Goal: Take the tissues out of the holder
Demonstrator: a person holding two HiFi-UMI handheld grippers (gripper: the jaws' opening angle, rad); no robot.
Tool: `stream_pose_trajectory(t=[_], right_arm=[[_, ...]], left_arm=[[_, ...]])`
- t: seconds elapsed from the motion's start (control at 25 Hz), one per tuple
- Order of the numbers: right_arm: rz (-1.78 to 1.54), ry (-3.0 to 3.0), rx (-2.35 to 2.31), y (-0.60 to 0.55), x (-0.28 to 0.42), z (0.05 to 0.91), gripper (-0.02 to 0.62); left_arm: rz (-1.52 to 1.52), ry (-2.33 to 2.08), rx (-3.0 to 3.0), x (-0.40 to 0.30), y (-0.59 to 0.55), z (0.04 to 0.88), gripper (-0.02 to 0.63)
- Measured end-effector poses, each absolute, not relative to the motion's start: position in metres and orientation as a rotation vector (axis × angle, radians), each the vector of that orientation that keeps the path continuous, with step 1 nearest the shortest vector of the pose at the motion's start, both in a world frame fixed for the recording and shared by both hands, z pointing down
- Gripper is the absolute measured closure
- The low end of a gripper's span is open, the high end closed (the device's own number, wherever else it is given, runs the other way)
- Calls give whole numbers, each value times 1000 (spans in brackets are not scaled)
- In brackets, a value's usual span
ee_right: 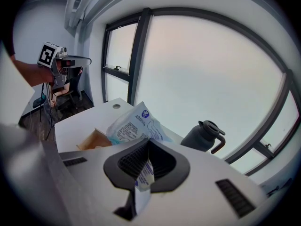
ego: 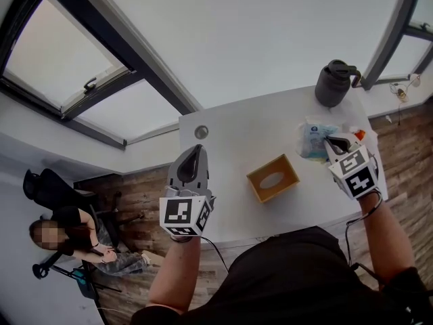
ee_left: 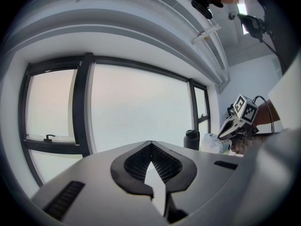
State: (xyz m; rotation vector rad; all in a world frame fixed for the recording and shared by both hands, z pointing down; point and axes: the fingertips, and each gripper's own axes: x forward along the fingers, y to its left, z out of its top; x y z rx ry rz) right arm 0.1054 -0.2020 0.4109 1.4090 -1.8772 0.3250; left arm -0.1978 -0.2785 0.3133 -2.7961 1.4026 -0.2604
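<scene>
Tissue pack (ego: 313, 139), clear wrap with blue print, is out of the holder (ego: 272, 178) and sits in my right gripper (ego: 331, 141), over the right part of the table (ego: 230, 131). My right fingers are clenched on one edge of the wrap; in the right gripper view the film is pinched between the ribbed pads and the rest of the pack fans out beyond the tips. I cannot tell whether the pack's lower end touches the table. The holder, a tan box with an oval slot in its top, stands near mid-table, left of the pack and apart from it. A dark jug (ego: 335, 83) stands at the far right corner, beyond the pack. My left gripper (ego: 195, 152) hangs over the table's near left edge, well apart from the holder, fingers closed tip to tip on nothing. Windows (ego: 64, 59) run along the far wall.
</scene>
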Motion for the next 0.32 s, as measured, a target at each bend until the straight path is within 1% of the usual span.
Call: stream_pose_trajectory(t=[0.32], right_arm=[[320,-1876,1435,-203,112,404,588]], left_arm=[[-239,1430,-2783,-204,-280,308,603]])
